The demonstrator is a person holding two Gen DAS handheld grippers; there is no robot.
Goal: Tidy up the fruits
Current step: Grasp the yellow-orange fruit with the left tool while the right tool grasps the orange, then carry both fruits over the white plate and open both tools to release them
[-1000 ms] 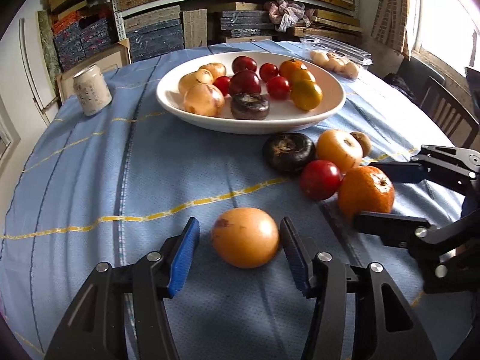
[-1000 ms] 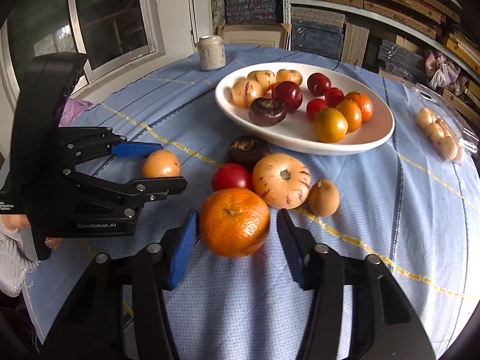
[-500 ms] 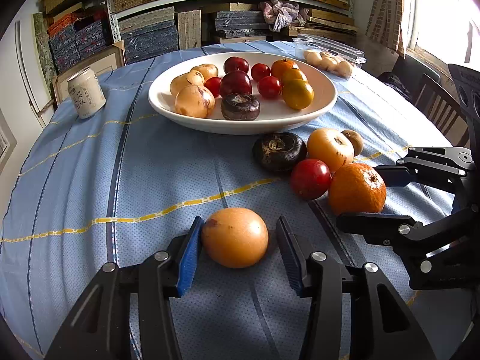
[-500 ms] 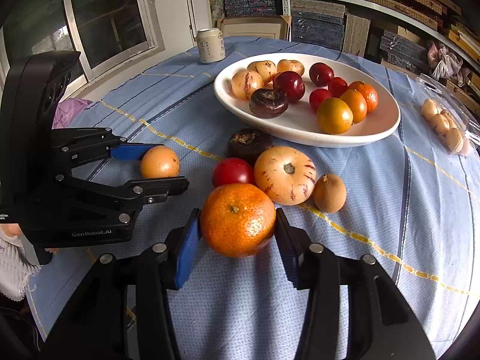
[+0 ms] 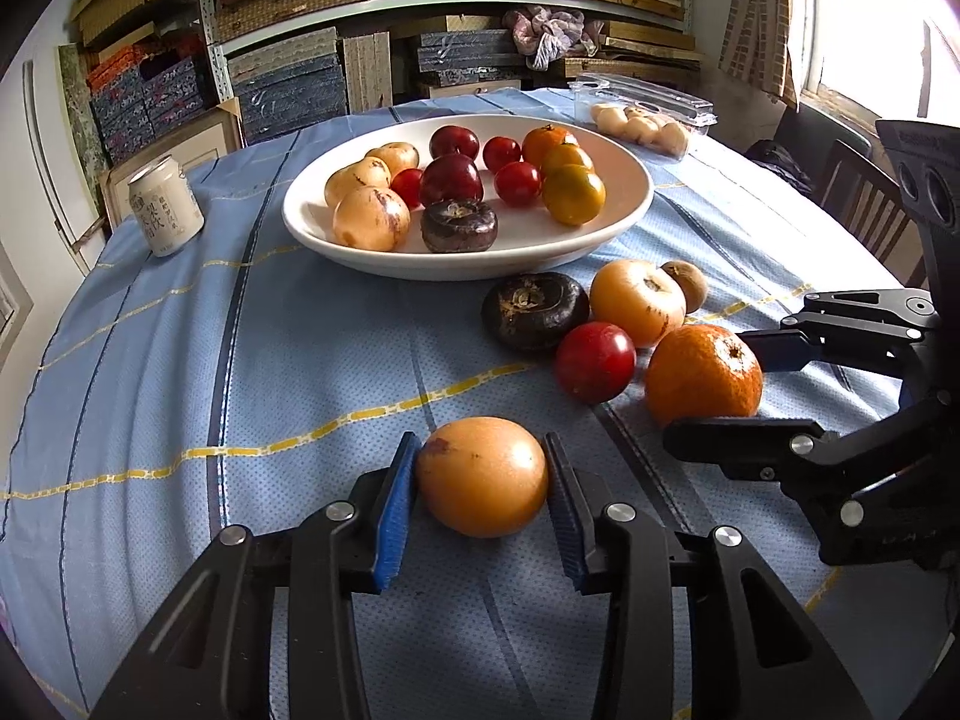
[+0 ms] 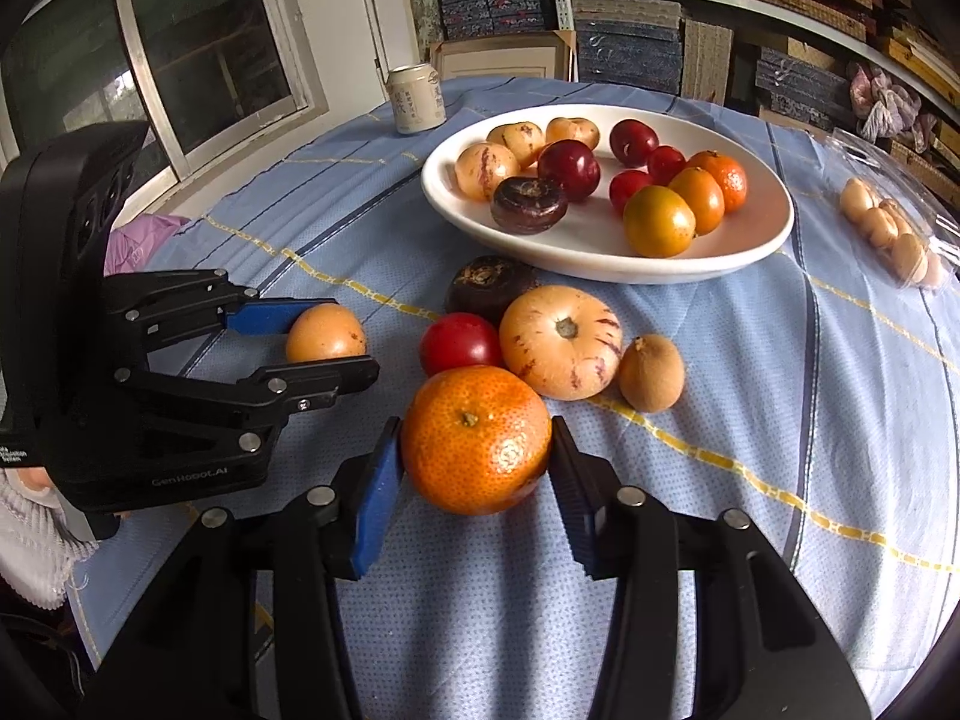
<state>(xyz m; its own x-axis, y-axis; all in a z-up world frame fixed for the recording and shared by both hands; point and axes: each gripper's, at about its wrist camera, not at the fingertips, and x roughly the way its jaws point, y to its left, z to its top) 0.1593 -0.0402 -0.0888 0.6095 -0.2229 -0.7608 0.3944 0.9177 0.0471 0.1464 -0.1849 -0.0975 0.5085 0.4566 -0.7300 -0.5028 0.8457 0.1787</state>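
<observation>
Around the white plate (image 5: 630, 204), bare blue tablecloth (image 5: 150, 360) lies open on its can side, broken only by the white can (image 5: 166, 205) well off its rim. Tight against the plate's near rim, a dark fruit (image 5: 534, 310), striped yellow fruit (image 5: 637, 302), red fruit (image 5: 594, 361) and small brown fruit (image 5: 685, 285) crowd the approach. Beyond its far side sits a clear clamshell box (image 5: 645, 114).

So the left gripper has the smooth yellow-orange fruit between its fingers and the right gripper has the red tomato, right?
Not quite. The left gripper does have the smooth yellow-orange fruit between its closing fingers, but the right gripper is clamped on the orange mandarin, not the red tomato, which sits free just behind it. The right wrist view shows this.
</observation>
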